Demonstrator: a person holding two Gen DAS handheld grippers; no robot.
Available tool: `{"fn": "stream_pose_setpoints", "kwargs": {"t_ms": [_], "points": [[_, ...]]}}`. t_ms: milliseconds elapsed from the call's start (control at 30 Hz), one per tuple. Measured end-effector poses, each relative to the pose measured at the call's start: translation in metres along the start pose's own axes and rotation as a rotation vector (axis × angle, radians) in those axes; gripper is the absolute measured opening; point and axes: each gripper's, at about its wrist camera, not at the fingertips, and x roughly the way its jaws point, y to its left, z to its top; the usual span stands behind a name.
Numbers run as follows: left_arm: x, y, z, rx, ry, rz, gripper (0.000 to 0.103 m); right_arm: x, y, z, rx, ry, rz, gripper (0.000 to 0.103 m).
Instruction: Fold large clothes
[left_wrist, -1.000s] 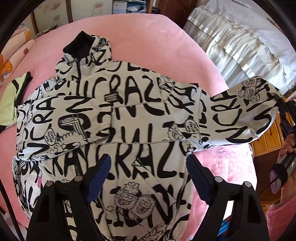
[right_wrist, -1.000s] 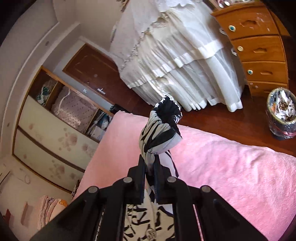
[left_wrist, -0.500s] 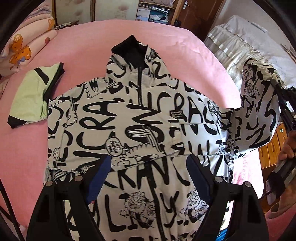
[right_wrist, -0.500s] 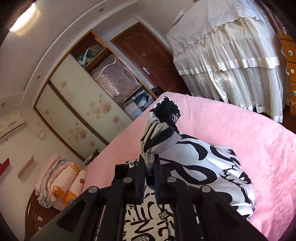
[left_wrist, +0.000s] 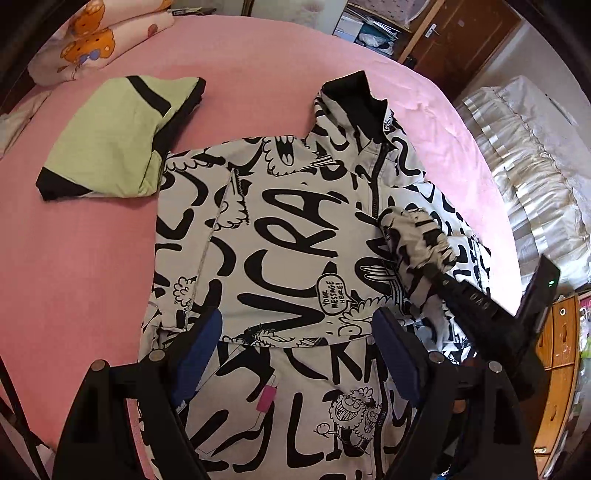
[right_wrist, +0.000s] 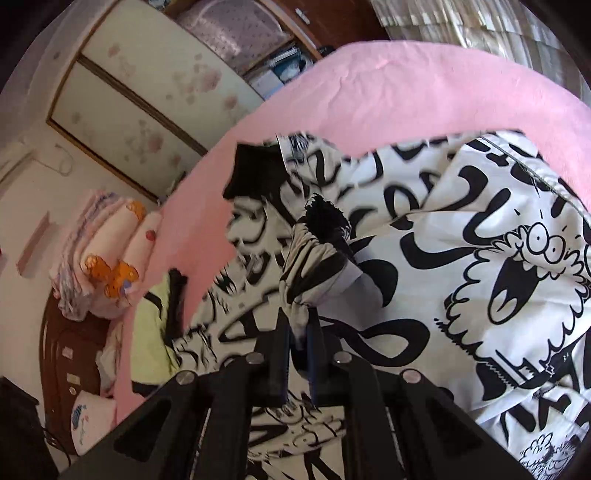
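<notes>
Jacket (left_wrist: 295, 236) hem cut off by the near edge in the left wrist view, partly covered by the left gripper (left_wrist: 295, 354). Sleeve cuff (right_wrist: 317, 254) blurred in the right wrist view; pinched part hidden between the jaws of the right gripper (right_wrist: 297, 343). Green garment (right_wrist: 151, 332) half hidden behind the jacket there.

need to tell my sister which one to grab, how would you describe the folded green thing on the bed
Start at the pink bed, where a black-and-white graffiti-print jacket lies spread out. Beside the jacket's shoulder sits a small folded garment. It is plain pale green with black bands, the only unprinted piece there.
</notes>
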Motion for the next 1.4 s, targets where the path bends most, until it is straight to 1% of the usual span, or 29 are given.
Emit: {"fn": "stream_pose_setpoints", "kwargs": {"t_ms": [67, 100, 167, 233, 267, 300, 333, 400, 433, 533, 633, 700, 767, 867, 933, 967, 1067, 1100, 1133, 1167, 1300, 1367, 1400], "points": [[0.005, 0.006, -0.002, -0.015, 0.017, -0.005, 0.082, 0.019, -0.002, -0.017, 0.005, 0.077, -0.037, 0.008], [0.008, 0.009, -0.003, -0.017, 0.026, -0.010, 0.082, 0.026, -0.003, -0.024, 0.001, 0.110, -0.044, 0.011], [0.014, 0.011, -0.004, -0.013, 0.037, -0.016, 0.082, 0.038, 0.000, -0.034, -0.014, 0.170, -0.060, 0.011], [0.019, 0.010, -0.005, 0.000, 0.046, -0.013, 0.082, 0.046, 0.005, -0.040, -0.048, 0.204, -0.090, 0.014], [0.021, 0.008, -0.005, 0.007, 0.048, -0.009, 0.082, 0.048, 0.007, -0.043, -0.062, 0.211, -0.093, 0.016], [0.022, 0.007, -0.004, 0.013, 0.050, -0.005, 0.082, 0.047, 0.008, -0.044, -0.075, 0.208, -0.086, 0.020], [0.024, 0.006, -0.004, 0.017, 0.049, -0.001, 0.082, 0.044, 0.008, -0.045, -0.084, 0.203, -0.075, 0.027], [0.025, 0.002, -0.002, 0.022, 0.046, 0.001, 0.082, 0.042, 0.012, -0.045, -0.099, 0.199, -0.021, 0.038], [0.027, 0.001, -0.001, 0.023, 0.045, 0.002, 0.082, 0.042, 0.017, -0.046, -0.116, 0.199, -0.008, 0.041], [0.032, -0.006, 0.004, 0.031, 0.045, -0.001, 0.082, 0.039, 0.029, -0.049, -0.219, 0.215, 0.006, 0.042], [0.046, -0.015, 0.006, 0.041, 0.087, -0.021, 0.082, 0.031, 0.034, -0.054, -0.284, 0.215, 0.030, 0.042], [0.056, -0.020, 0.004, 0.030, 0.126, -0.046, 0.082, 0.024, 0.032, -0.057, -0.298, 0.219, 0.051, 0.042], [0.070, -0.023, 0.001, -0.009, 0.170, -0.084, 0.082, 0.016, 0.027, -0.061, -0.310, 0.228, 0.062, 0.042], [0.090, -0.029, -0.006, -0.099, 0.215, -0.141, 0.082, 0.003, 0.019, -0.067, -0.354, 0.245, 0.050, 0.042], [0.100, -0.033, -0.010, -0.150, 0.214, -0.168, 0.082, -0.007, 0.011, -0.072, -0.394, 0.255, 0.033, 0.042], [0.106, -0.035, -0.012, -0.190, 0.206, -0.193, 0.079, -0.014, 0.005, -0.074, -0.409, 0.263, 0.025, 0.042], [0.121, -0.040, -0.014, -0.281, 0.174, -0.263, 0.078, -0.029, -0.016, -0.077, -0.426, 0.291, 0.001, 0.042], [0.126, -0.041, -0.013, -0.307, 0.169, -0.265, 0.078, -0.035, -0.024, -0.077, -0.429, 0.301, -0.013, 0.042], [0.133, -0.043, -0.012, -0.333, 0.168, -0.258, 0.073, -0.040, -0.033, -0.076, -0.432, 0.308, -0.026, 0.042], [0.139, -0.046, -0.011, -0.352, 0.171, -0.245, 0.065, -0.046, -0.042, -0.075, -0.434, 0.316, -0.044, 0.042], [0.157, -0.052, -0.008, -0.409, 0.179, -0.212, 0.049, -0.068, -0.080, -0.065, -0.404, 0.325, -0.103, 0.042], [0.162, -0.058, -0.008, -0.430, 0.183, -0.184, 0.031, -0.080, -0.100, -0.058, -0.370, 0.323, -0.137, 0.042], [0.163, -0.060, -0.008, -0.425, 0.189, -0.176, 0.023, -0.085, -0.109, -0.055, -0.353, 0.319, -0.153, 0.042]]}}
